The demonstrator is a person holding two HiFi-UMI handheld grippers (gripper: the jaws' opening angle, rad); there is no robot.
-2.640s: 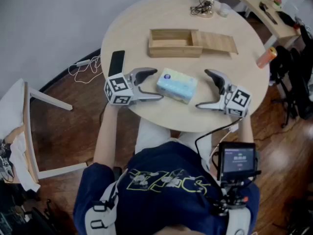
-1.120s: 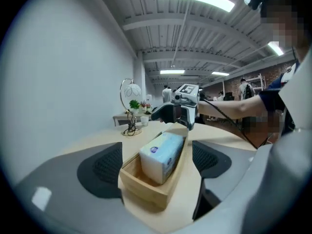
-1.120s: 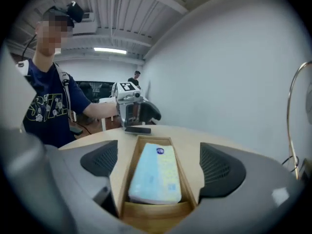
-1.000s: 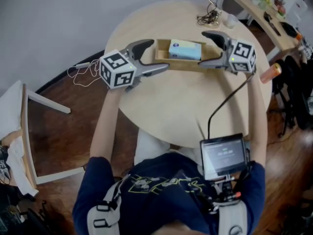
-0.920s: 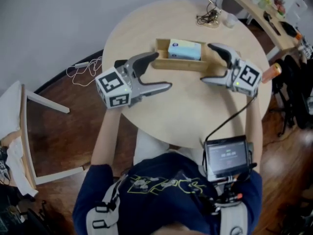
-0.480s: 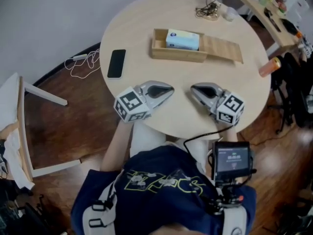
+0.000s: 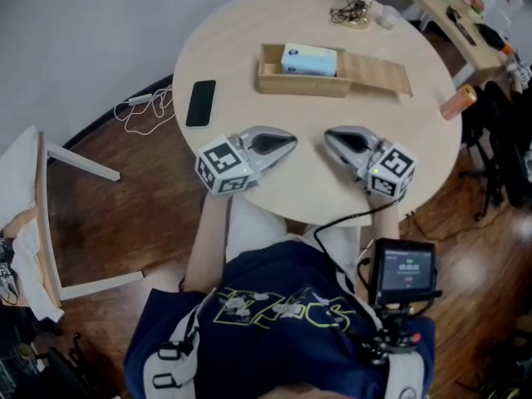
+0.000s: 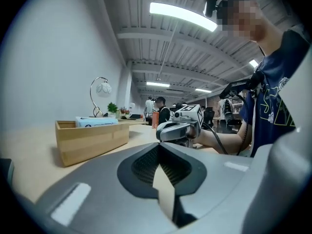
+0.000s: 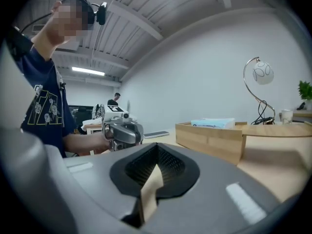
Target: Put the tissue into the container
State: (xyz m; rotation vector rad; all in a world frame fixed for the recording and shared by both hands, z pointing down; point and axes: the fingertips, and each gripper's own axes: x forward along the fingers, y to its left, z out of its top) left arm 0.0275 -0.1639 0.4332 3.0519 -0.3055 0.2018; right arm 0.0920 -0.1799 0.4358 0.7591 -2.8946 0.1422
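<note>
The light-blue tissue pack (image 7: 309, 59) lies inside the open wooden box (image 7: 295, 83) at the far middle of the round table; its lid (image 7: 378, 71) is slid out to the right. My left gripper (image 7: 289, 138) and right gripper (image 7: 329, 136) rest near the table's front edge, tips pointing at each other, both shut and empty. In the left gripper view the shut jaws (image 8: 157, 146) face the right gripper (image 8: 178, 129), with the box (image 8: 92, 139) and tissue pack (image 8: 96, 122) at left. In the right gripper view the jaws (image 9: 157, 149) are shut; the box (image 9: 209, 138) and the tissue pack (image 9: 213, 124) sit at right.
A black phone (image 7: 200, 103) lies on the table's left side. A lamp base with cables (image 7: 353, 11) stands at the far edge, an orange bottle (image 7: 459, 100) at the right rim. A white chair (image 7: 50, 214) stands on the floor at left.
The tissue pack went from the table into the box. Both grippers then drew back from the box to the front edge and their jaws shut.
</note>
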